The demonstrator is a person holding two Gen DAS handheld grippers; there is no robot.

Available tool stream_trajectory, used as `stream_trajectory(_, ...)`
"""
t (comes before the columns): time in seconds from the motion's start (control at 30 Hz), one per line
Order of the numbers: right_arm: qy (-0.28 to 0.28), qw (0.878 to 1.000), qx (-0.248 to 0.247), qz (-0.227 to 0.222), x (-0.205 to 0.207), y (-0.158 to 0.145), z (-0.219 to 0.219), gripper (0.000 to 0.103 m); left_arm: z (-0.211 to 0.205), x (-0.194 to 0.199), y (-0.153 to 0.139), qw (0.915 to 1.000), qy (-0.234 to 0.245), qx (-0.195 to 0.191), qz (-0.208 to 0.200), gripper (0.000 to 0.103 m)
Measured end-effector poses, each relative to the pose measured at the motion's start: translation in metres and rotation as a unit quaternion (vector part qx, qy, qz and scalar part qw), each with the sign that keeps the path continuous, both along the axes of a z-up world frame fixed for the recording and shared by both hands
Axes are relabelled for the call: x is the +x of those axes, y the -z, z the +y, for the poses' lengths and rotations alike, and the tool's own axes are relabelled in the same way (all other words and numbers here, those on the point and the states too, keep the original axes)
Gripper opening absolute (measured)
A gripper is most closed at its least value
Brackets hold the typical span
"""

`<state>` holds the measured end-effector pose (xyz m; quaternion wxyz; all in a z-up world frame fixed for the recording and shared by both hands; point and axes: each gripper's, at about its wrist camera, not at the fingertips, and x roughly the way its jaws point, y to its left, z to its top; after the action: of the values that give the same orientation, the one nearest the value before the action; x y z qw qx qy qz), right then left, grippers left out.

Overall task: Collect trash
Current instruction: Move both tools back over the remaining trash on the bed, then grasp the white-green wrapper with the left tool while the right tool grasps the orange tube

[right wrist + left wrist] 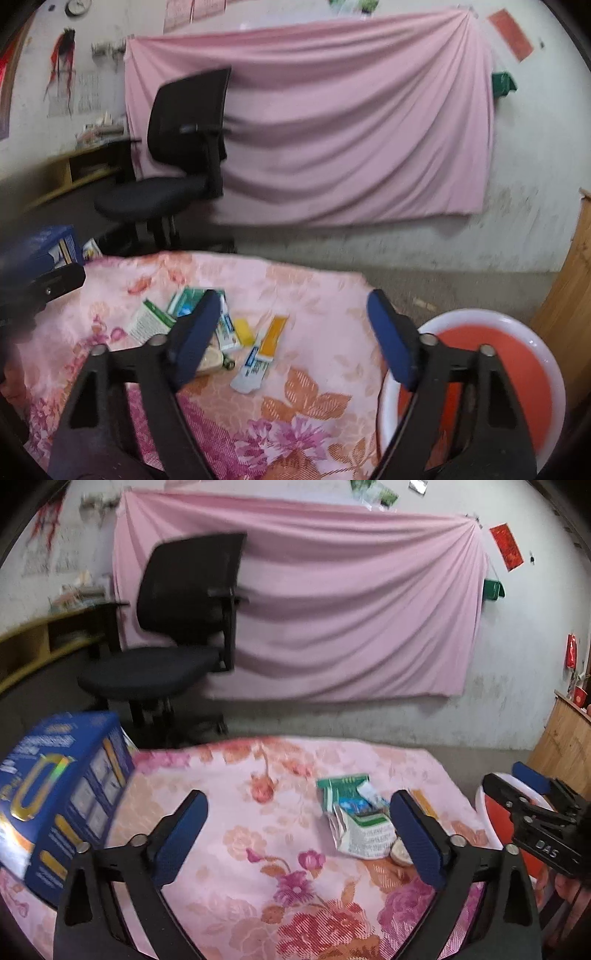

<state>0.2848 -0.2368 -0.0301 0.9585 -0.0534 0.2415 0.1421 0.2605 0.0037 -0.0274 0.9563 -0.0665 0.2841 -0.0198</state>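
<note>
Trash lies on a floral pink cloth (258, 830): a crumpled green-and-white carton (354, 819), seen in the right wrist view too (155, 321), a white-and-orange sachet (258, 358), a small yellow piece (244, 331) and a beige round piece (210, 360). My left gripper (299, 834) is open above the cloth, left of the carton. My right gripper (291, 332) is open above the cloth's right part, over the sachet. A red basin with a white rim (495, 354) sits at the right, below the cloth's edge.
A blue box (62, 797) stands on the cloth's left side. A black office chair (177, 635) stands behind, before a pink sheet (332, 609) hung on the wall. A wooden cabinet (565, 746) is at the right, a low shelf (44, 642) at the left.
</note>
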Motion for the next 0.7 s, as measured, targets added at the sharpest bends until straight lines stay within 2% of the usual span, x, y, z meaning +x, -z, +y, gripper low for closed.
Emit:
stream_trajectory(0.13,-0.006,0.998,-0.001,0.062,0.019,0.012,0.000,0.082,-0.002,0.017,0.014,0.9979,0.034,-0.021,0.052,0.071)
stream_trajectory(0.3,-0.024,0.990,-0.016,0.135,0.042,0.030,0.009,0.071,-0.008,0.034,0.029,0.9911,0.063,-0.046,0.108,0.044)
stream_trajectory(0.37,-0.028,0.987,-0.027,0.154,0.049,0.036,0.017,0.065,-0.009,0.038,0.034,0.9882,0.071,-0.056,0.124,0.038)
stream_trajectory(0.43,-0.034,0.985,-0.032,0.168,0.056,0.041,0.021,0.065,-0.010,0.041,0.040,0.9851,0.080,-0.065,0.138,0.035)
stream_trajectory(0.6,-0.051,0.976,-0.046,0.206,0.068,0.052,0.032,0.057,-0.010,0.046,0.047,0.9772,0.095,-0.094,0.165,0.018)
stream_trajectory(0.7,-0.054,0.973,-0.055,0.218,0.069,0.056,0.034,0.048,-0.008,0.046,0.047,0.9749,0.093,-0.105,0.173,0.015)
